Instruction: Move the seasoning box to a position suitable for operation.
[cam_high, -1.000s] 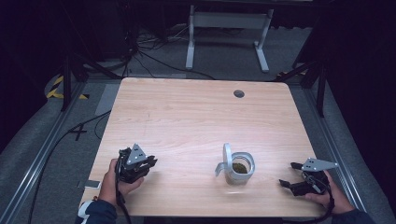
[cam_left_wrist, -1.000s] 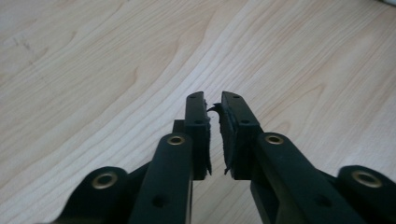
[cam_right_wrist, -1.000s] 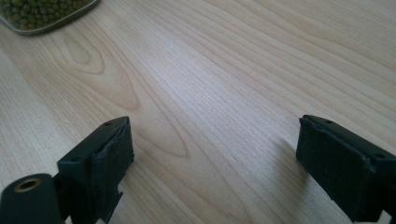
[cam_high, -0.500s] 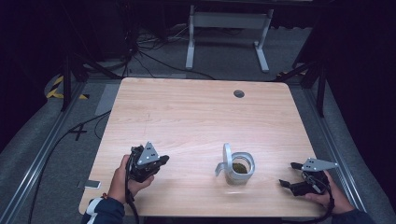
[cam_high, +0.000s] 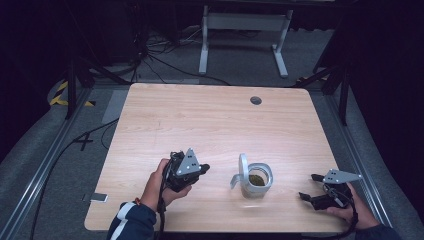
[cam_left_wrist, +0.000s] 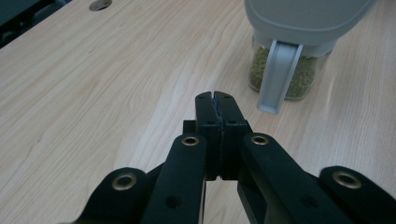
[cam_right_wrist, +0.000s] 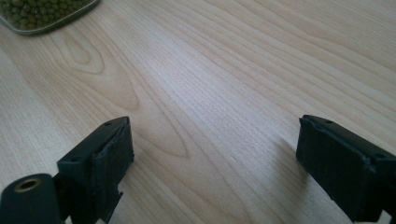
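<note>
- The left gripper has its jaws pressed together with nothing between them, low over the bare table.
- Just ahead of it and a little to its right stands the jar, a clear container partly filled with small green beans, its grey hinged lid flipped up on the side facing this gripper.
- The grey clasp hangs down the jar's near wall, the closest thing to take hold of, though thin and probably loose on its hinge.
- The jar looks rigid and smooth, likely glass or hard plastic, so possibly slippery; its load seems light to moderate. Gripping across the body below the rim seems safest, kept upright so the beans stay in.
- Beyond the jar, the right gripper rests with its jaws spread wide and empty, the jar off to its left.
</note>
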